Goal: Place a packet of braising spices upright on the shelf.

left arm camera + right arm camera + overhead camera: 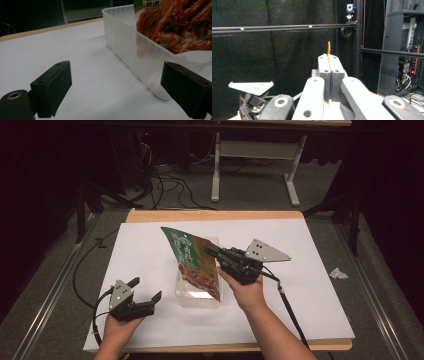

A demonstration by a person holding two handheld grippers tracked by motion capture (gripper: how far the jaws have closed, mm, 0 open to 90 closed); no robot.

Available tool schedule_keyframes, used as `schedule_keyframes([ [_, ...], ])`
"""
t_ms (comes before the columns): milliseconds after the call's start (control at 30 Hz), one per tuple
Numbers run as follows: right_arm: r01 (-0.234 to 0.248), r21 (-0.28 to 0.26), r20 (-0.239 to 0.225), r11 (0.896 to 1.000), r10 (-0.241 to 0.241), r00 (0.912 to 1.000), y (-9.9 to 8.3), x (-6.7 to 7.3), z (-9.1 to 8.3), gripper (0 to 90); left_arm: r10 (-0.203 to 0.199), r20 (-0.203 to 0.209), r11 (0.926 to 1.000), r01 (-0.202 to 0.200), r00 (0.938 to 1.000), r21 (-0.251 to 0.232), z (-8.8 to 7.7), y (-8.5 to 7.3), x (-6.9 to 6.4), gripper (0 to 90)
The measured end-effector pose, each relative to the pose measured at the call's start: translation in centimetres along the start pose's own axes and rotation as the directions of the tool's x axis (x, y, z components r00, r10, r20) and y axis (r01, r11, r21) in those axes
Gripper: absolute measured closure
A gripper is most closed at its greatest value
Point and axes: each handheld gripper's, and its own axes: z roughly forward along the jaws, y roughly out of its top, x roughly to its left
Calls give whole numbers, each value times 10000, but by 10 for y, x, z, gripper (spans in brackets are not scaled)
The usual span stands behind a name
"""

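Right claw (209,250) pinching snack pouch (192,262) (over clear tub (197,297)), left claw (146,289) agape

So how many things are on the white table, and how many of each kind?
Grippers: 2, the left gripper open on the table, the right gripper shut on the packet
Food packet: 1, held tilted in the tub
Clear plastic tub: 1
Total: 4
A crumpled white scrap lies off the table, so it is left out.
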Motion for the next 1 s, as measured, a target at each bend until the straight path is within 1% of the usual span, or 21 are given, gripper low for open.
schedule_keyframes([
  [33, 49, -52, 62, 10000, -48, 10000, -1, 0, 0, 900, -6, 4, 10000, 6, 10000, -10, 0, 0, 0, 103],
  [133, -9, -153, 268, 9999, 13, 9996, -6, -3, -1, 900, 22, 16, 10000, -22, 10000, 38, 1, 0, 0, 103],
  [267, 1, -42, 472, 10000, 1, 9989, -12, -8, -3, 900, 69, 36, 9999, -69, 10000, 74, 1, 0, 0, 103],
  [467, -70, -32, 569, 10000, 72, 9984, -20, -10, -4, 900, 54, 19, 10000, -54, 10000, 69, 1, 0, 0, 104],
  [633, 23, -68, 578, 10000, -19, 9983, -21, -8, -5, 900, 32, 22, 10000, -32, 10000, 51, 1, 0, 0, 103],
  [733, 13, 77, 602, 10000, -18, 9982, -25, -8, -6, 900, 34, 27, 10000, -34, 10000, 61, 1, 0, 0, 103],
  [833, -210, 79, 656, 9997, 204, 9976, -31, -10, -9, 900, 74, 44, 9999, -74, 10000, 90, 1, 0, 0, 104],
  [1000, -383, -17, 731, 9993, 383, 9966, -34, -12, -16, 900, 90, 50, 9999, -91, 9999, 106, 1, 0, -1, 104],
])
